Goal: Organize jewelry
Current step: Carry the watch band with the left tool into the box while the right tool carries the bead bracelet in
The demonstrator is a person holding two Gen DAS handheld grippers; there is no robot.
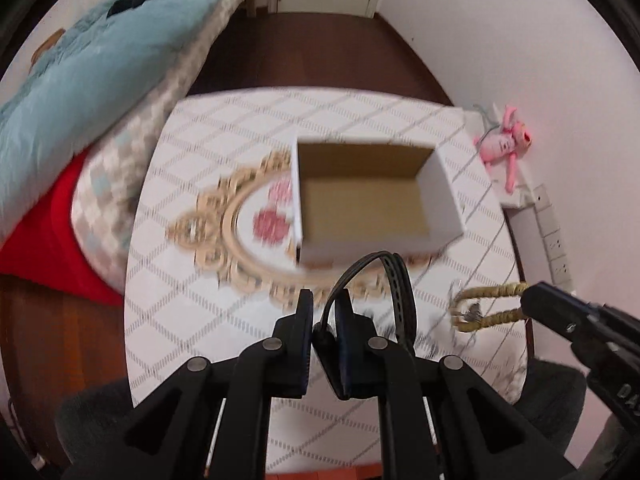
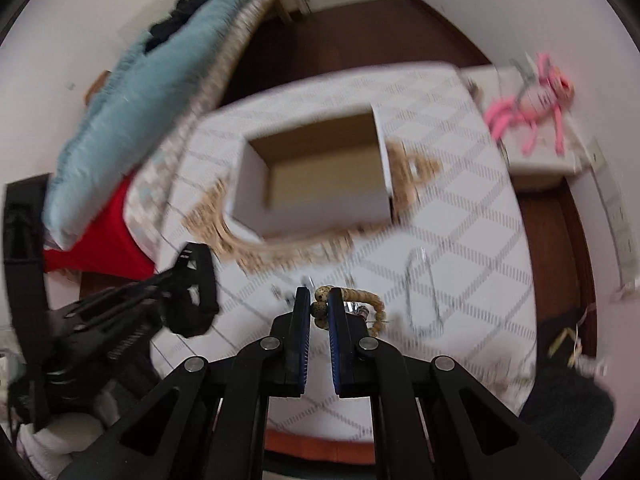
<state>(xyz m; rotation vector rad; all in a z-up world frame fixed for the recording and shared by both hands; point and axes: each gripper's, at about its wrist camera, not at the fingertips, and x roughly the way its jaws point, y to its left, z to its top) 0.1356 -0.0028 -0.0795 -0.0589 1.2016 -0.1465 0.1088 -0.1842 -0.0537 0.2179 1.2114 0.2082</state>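
My left gripper (image 1: 325,300) is shut on a black perforated strap (image 1: 400,280) that loops up past its fingertips, held above the table. My right gripper (image 2: 319,303) is shut on a tan beaded bracelet (image 2: 374,300); speckled beads sit between its pads. In the left wrist view the right gripper (image 1: 530,300) comes in from the right with the bracelet (image 1: 496,291) hanging off its tip. The left gripper (image 2: 176,284) shows blurred at the left of the right wrist view. An open white cardboard box (image 1: 372,196) (image 2: 316,176) stands empty beyond both grippers, partly on a gold ornate tray (image 1: 240,240).
The round table (image 1: 224,140) has a white cloth with grey diamonds. Small silvery pieces (image 1: 468,314) and a thin silver bangle (image 2: 424,292) lie on it at the near right. A bed with a blue quilt (image 1: 100,60) borders the left. A pink plush toy (image 1: 504,144) sits on a shelf at the right.
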